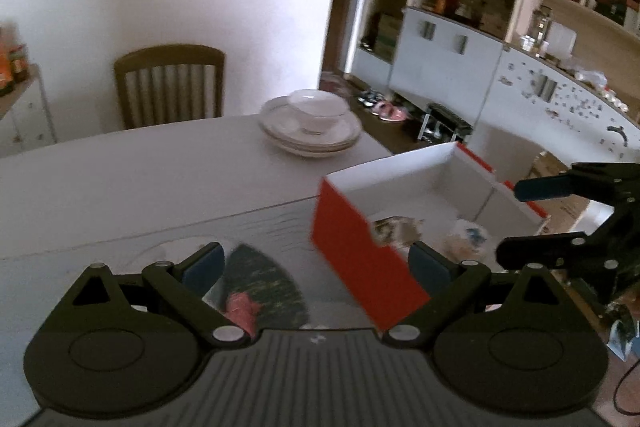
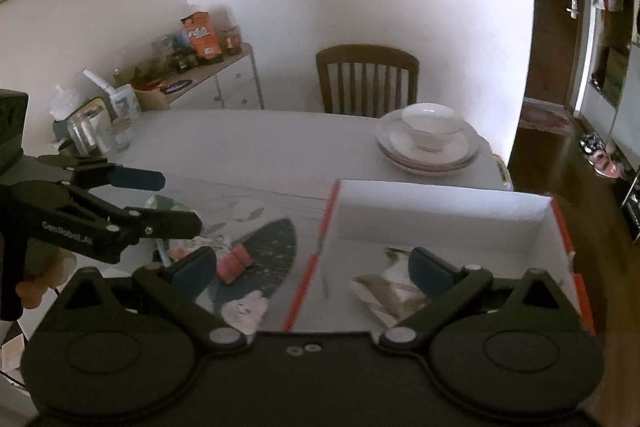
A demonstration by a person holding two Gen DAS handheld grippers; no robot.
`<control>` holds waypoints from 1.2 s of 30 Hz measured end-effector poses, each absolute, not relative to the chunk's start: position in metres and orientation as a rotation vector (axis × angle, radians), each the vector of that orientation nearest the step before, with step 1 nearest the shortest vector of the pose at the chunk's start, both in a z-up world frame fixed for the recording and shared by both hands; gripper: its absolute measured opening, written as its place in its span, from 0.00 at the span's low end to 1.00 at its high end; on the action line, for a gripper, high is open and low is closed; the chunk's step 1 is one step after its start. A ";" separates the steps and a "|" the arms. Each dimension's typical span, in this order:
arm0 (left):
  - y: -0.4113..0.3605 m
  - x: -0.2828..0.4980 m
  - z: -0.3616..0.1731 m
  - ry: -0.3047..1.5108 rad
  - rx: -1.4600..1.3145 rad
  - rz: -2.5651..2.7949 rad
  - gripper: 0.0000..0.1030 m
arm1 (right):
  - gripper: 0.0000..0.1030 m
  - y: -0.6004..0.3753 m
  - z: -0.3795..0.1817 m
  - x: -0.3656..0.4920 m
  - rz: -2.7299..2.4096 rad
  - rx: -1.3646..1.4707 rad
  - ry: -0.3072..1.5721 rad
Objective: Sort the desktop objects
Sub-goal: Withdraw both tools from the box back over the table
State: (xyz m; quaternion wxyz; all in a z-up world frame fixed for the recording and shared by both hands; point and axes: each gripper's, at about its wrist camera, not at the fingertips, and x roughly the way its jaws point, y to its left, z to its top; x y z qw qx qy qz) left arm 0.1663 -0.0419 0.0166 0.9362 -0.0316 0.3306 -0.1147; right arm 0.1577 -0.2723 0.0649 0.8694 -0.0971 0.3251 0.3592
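A red box with a white inside (image 1: pixel 360 243) (image 2: pixel 440 211) stands on the desk mat at the table's near right. Inside it lie a printed card (image 2: pixel 396 279) and a small wrapped item (image 1: pixel 468 239). A pink eraser-like block (image 2: pixel 234 261) (image 1: pixel 240 307) lies on the mat's dark fan print, left of the box. A pen (image 2: pixel 164 251) lies beside it. My left gripper (image 1: pixel 316 263) is open above the mat and the box's left wall. My right gripper (image 2: pixel 316 263) is open over the box's left wall. Each gripper shows in the other's view (image 1: pixel 532 219) (image 2: pixel 176 199), empty.
Stacked plates with a bowl (image 2: pixel 428 139) (image 1: pixel 312 127) sit at the table's far right. A chair (image 2: pixel 368 79) stands behind the table. Jars and glasses (image 2: pixel 96 131) crowd the table's far left corner. A sideboard (image 2: pixel 224 75) stands by the wall. The floor drops off right of the box.
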 end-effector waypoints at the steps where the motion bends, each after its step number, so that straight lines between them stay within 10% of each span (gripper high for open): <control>1: -0.035 0.163 0.015 0.677 -0.066 -0.221 0.96 | 0.99 -0.267 0.064 0.154 0.754 -0.207 0.678; 36: 0.107 0.092 -0.082 0.843 0.019 -0.149 0.96 | 0.96 -0.148 -0.026 0.102 0.524 -0.233 0.769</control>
